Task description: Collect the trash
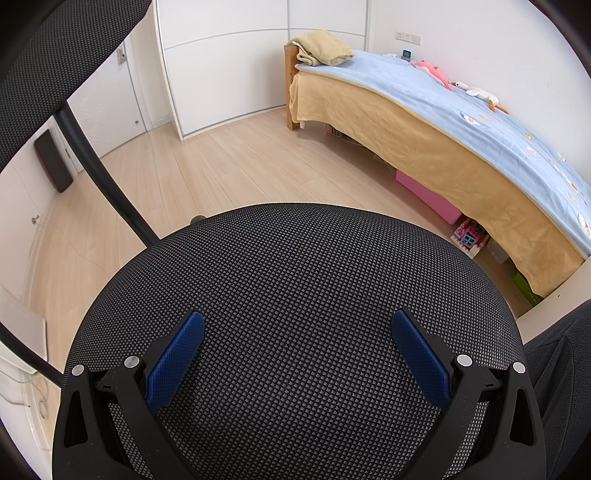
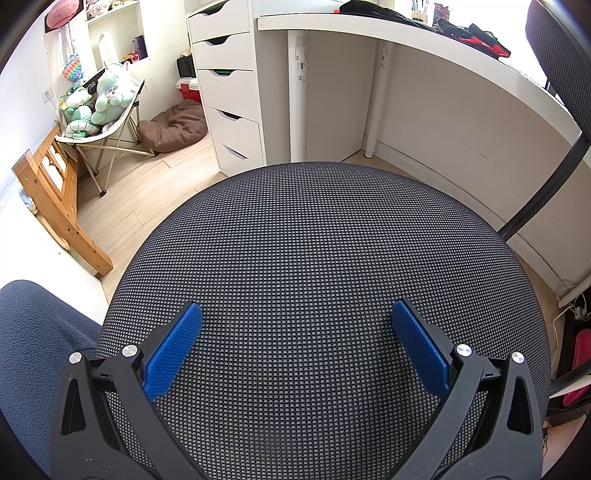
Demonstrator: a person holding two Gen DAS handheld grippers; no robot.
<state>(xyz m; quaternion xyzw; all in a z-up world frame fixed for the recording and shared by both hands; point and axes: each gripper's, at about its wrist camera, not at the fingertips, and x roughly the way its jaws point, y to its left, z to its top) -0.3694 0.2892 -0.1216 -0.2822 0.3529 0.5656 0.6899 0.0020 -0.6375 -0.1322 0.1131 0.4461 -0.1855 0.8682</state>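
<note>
No trash shows in either view. My left gripper (image 1: 297, 321) is open and empty, its blue pads wide apart just above the black mesh seat of an office chair (image 1: 295, 266). My right gripper (image 2: 295, 314) is also open and empty, above the same mesh seat (image 2: 314, 240) seen from the other side. Both grippers hover low over the seat.
The left wrist view shows a bed (image 1: 461, 122) with a blue blanket, boxes under it, a white wardrobe (image 1: 229, 74) and wood floor. The right wrist view shows a white desk (image 2: 406, 33), a drawer unit (image 2: 229, 92), a folding chair with plush toys (image 2: 103, 107) and a brown cushion (image 2: 177, 125).
</note>
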